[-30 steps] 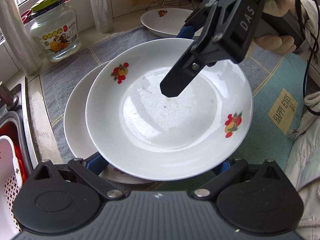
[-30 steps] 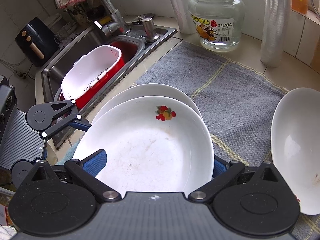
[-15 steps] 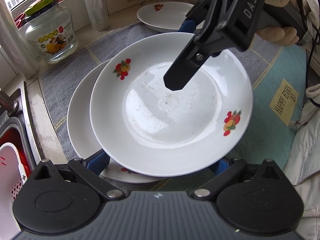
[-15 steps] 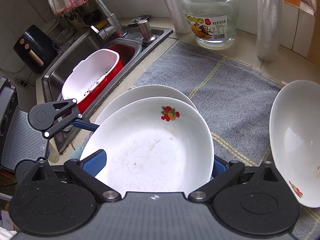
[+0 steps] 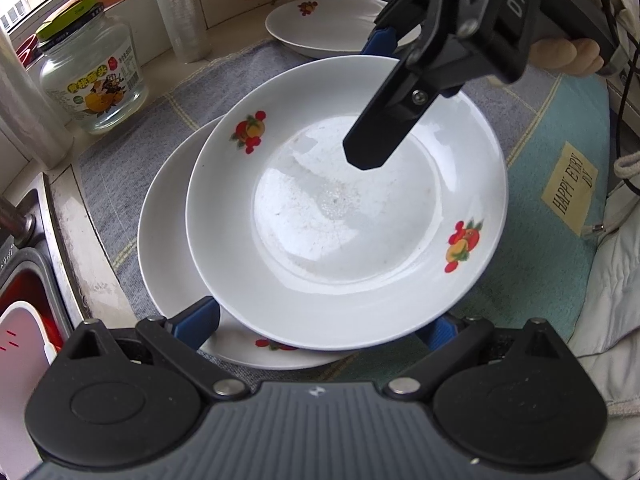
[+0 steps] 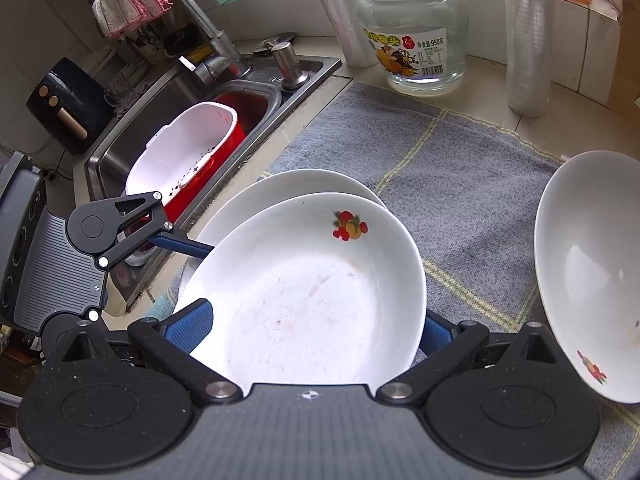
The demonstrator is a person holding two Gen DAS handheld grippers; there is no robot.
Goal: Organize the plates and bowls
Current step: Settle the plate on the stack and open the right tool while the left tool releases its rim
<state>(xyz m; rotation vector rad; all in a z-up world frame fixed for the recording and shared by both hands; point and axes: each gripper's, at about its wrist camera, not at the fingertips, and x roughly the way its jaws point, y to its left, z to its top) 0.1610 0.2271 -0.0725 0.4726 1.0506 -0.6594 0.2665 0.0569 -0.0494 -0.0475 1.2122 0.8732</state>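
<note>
KITCHEN SINKSIDE: White plate w/ fruit decals [image 5: 344,208] sits askew over a second white plate [image 5: 168,240], both on a grey checked mat [image 5: 120,168] on the surface [image 6: 480,88] just beside the sink [image 6: 132,120].

My left claw [image 5: 320,328] is spread wide at the top plate's near rim. Its jaws have just been narrowing a bit, w/ that rim between them. The blue fingertips run under the rim and out of sight, so I can't tell if the pads bear on the plate. From the right wrist view, one blue finger passes over the lower plate and vanishes beneath the top one.

My right claw [image 5: 374,96] comes in from the opp. side, held in my hand [image 5: 568,52], jaws apart: one finger over the plate's well, the other at the far rim. Whether it grips I can't tell.

A third decorated plate [image 5: 332,24] lies further back, apart from the pair. Glass jar w/ green lid [image 5: 90,76] stands near the window. White strainer basket [image 6: 180,152] rests in the sink. Teal mat [image 5: 560,148] lies at right.
</note>
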